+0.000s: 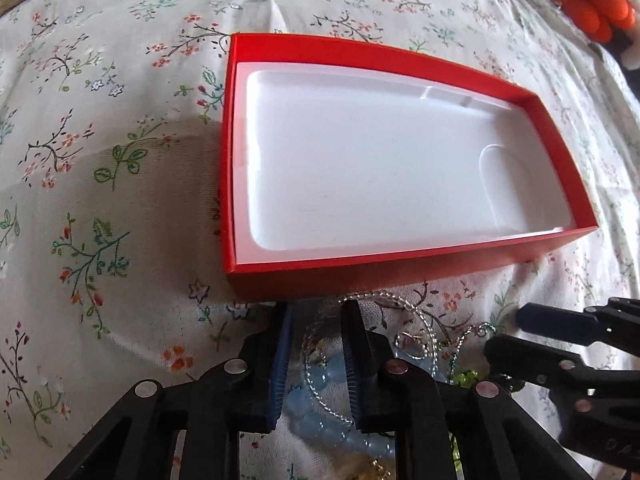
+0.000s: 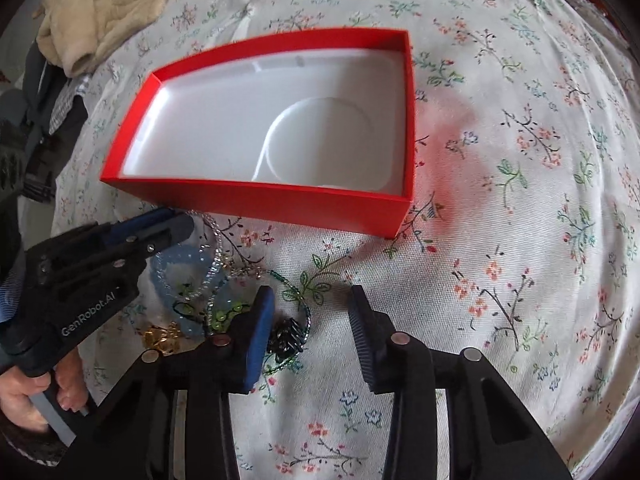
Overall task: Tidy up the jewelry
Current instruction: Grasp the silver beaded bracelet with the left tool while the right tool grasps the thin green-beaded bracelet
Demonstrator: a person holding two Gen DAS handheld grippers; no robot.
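Blue bead strand (image 1: 320, 408) partly hidden behind the left tongs (image 1: 316, 312), running off the bottom edge. Gold piece (image 1: 378, 474) cut off at that same edge. Cannot tell whether the pads press the silver chain (image 1: 424, 320). Dark clip (image 2: 286, 338) half covered by the right tongs (image 2: 312, 296). Hand (image 2: 24, 396) cropped at the left edge.

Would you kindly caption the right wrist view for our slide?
Right claw, jaws apart, descends beside tangled jewelry lying before an empty red box on floral cloth.
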